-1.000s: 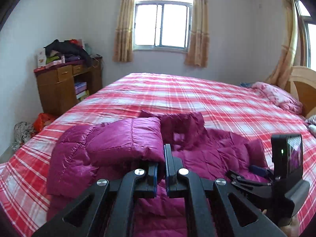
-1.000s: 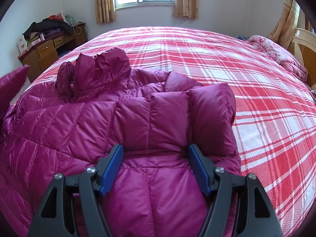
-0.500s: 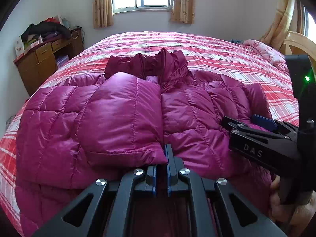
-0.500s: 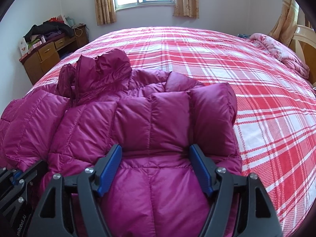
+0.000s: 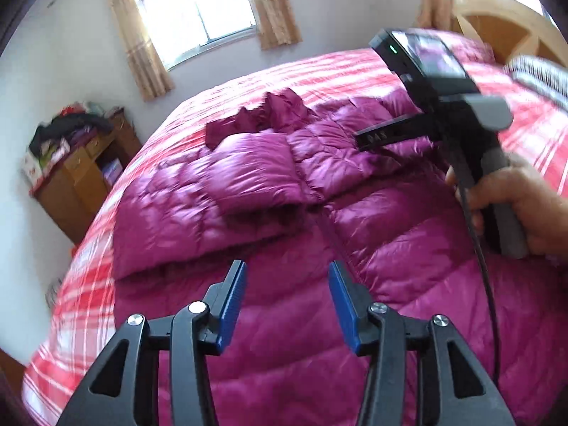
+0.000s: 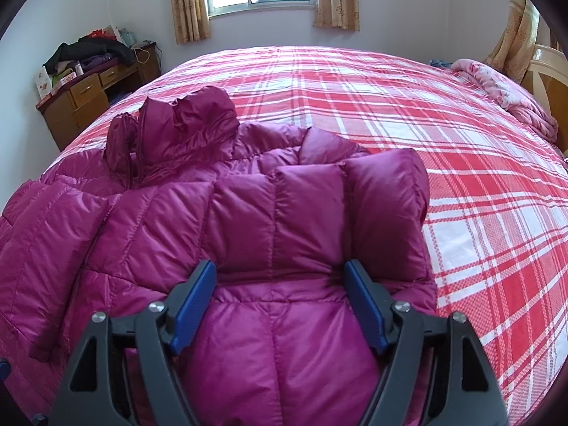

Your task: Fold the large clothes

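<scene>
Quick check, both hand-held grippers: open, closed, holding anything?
Left hand-held gripper: just opened, holding nothing, above the jacket.
Right hand-held gripper: open, holding nothing, over the folded sleeve.

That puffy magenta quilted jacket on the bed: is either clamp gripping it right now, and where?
Neither. The left gripper has just been opening, with nothing between its jaws. The right gripper stands open over the puffy magenta quilted jacket's folded sleeve.

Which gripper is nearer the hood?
Right. Right gripper sits at the folded sleeve's cuff near the hood; left gripper hangs back over the jacket. Both jaws just opened, gripping nothing.
</scene>
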{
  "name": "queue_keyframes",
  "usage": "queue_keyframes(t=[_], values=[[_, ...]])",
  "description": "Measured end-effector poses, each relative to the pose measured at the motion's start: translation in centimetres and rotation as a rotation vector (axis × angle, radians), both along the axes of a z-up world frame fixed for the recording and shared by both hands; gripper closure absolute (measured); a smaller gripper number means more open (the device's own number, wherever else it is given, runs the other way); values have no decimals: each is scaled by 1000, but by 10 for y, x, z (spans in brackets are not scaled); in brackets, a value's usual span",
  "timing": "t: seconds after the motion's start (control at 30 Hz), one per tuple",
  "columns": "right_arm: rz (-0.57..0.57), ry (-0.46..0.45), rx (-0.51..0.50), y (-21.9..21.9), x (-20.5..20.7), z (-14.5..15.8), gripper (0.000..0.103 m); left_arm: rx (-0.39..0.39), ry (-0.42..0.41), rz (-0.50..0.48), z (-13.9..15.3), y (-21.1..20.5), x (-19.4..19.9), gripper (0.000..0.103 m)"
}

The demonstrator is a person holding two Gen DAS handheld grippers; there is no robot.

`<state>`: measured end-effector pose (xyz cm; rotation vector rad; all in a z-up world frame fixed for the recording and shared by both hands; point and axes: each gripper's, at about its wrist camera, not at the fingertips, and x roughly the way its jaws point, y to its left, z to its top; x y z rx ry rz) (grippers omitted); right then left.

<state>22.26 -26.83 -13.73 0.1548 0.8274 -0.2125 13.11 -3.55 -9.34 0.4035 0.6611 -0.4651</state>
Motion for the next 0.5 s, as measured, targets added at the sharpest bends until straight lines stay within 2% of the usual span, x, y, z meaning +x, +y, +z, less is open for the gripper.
queue_keyframes(t=[0.07,0.1,0.17,0.23,0.3,0.37,0.43,0.5], values=[[-18,18,-21,4,-2,7,26,-114,38,70,10,34,0,54],[-21,0,-6,9,-9,15,26,-153,41,112,13,49,0,54],[30,-89,93,26,-25,37,26,-206,31,239,18,82,4,54],[118,-156,124,55,-36,57,25,-229,37,346,17,104,11,54],[242,-194,81,99,-39,73,15,-257,62,420,17,123,17,54],[342,-208,6,141,-38,80,10,-272,71,470,16,135,19,54],[386,-204,-96,176,-34,77,10,-289,77,484,16,141,19,54],[403,-162,-222,204,-24,65,10,-313,84,486,17,146,18,54]])
